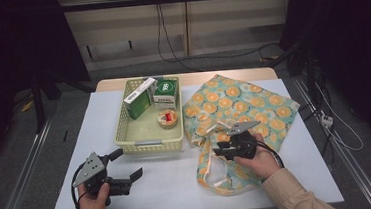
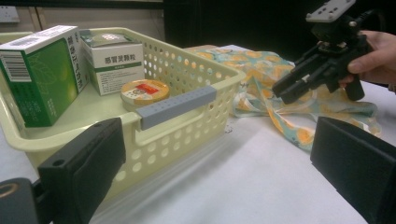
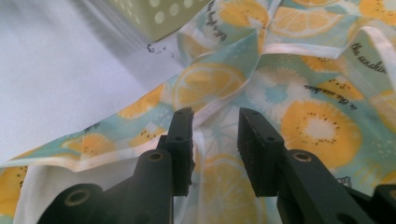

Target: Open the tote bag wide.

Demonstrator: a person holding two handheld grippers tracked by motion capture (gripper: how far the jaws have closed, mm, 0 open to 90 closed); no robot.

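A white bench (image 1: pixel 179 175) seen from above, with a person's two hands coming in from the near edge, each holding a black two-jaw gripper. The right gripper (image 1: pixel 220 147) hovers over the near left part of a fabric tote bag (image 1: pixel 243 105), printed with orange citrus slices on pale teal, which lies flat and crumpled on the right half of the bench; its pale-edged handles (image 1: pixel 214 180) trail toward the near edge. In the right gripper view its jaws stand a little apart, a narrow gap between them with nothing pinched, the bag's folds just beyond the tips. The left gripper (image 1: pixel 128 164) rests low at the near left of the bench, its jaws spread wide and holding nothing, pointed toward a pale yellow perforated basket (image 1: pixel 149 145) that sits far left of centre, just beside the bag. Inside the basket stand a green and white box (image 1: pixel 137 101) at its far left and a smaller white box with a green top (image 1: pixel 165 93) next to it, with a small round tin (image 1: pixel 167 119) nearer, at the right side
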